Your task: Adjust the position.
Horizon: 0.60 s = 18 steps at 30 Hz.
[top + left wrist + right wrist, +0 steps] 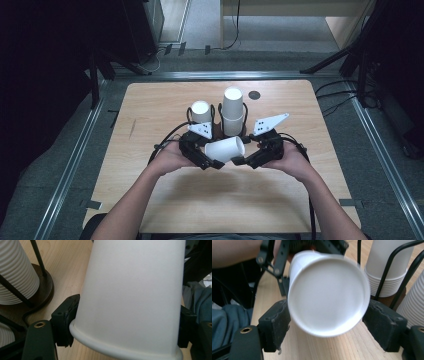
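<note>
Step, as I judge it: hand-over of one loose white paper cup, held sideways above the light wooden bench; left hand-held gripper pinches its rim end; right hand-held gripper brackets the base, contact unclear; next needs right to squeeze, left to release. Count: 2 grippers, 1 loose cup, 2 cup stacks in a black wire rack.

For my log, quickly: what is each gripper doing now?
Left gripper: shut on the paper cup.
Right gripper: jaws around the cup's base; grip cannot be told.
</note>
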Each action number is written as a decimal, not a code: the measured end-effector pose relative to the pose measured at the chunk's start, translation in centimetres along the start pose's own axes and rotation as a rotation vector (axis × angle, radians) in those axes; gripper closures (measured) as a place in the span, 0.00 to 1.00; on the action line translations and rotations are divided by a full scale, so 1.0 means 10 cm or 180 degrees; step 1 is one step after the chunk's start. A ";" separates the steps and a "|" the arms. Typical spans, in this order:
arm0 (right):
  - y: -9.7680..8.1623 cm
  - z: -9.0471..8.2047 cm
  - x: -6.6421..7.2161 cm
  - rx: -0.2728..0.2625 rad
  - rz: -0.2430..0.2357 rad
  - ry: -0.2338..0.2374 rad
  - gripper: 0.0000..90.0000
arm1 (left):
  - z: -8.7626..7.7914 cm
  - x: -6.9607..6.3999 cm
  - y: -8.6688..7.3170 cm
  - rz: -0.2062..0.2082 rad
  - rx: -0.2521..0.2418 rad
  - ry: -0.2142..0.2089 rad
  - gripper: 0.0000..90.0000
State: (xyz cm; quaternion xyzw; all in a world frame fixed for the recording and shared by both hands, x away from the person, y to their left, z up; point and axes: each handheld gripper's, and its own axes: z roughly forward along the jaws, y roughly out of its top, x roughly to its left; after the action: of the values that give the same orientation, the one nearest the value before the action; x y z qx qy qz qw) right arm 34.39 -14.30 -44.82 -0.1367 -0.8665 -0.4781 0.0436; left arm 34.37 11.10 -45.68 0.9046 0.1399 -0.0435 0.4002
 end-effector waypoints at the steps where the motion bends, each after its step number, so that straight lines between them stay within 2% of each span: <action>1: 0.00 0.00 0.00 0.0014 -0.0024 -0.0028 0.25 | -0.01 0.00 0.01 -0.0007 0.0016 0.0008 0.27; 5: -0.02 0.02 0.00 0.0140 -0.0059 -0.0073 0.25 | -0.04 0.02 0.01 -0.0033 0.0101 0.0012 0.27; 9: -0.05 0.04 -0.01 0.0251 -0.0078 -0.0130 0.24 | -0.07 0.04 0.03 0.0027 0.0248 0.0060 0.27; 13: -0.08 0.06 -0.03 0.0342 -0.0072 -0.0192 0.24 | -0.09 0.08 0.06 0.0020 0.0367 0.0055 0.27; 16: -0.10 0.08 -0.03 0.0428 -0.0083 -0.0235 0.24 | -0.10 0.10 0.08 0.0023 0.0464 0.0112 0.27; 18: -0.11 0.09 -0.04 0.0455 -0.0074 -0.0258 0.24 | -0.10 0.11 0.11 0.0006 0.0506 0.0076 0.27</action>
State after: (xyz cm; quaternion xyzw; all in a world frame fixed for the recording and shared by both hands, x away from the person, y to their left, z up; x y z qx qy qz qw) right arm 34.54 -14.19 -46.31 -0.1425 -0.9010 -0.4096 0.0125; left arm 35.73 11.38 -44.43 0.9342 0.1399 -0.0432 0.3254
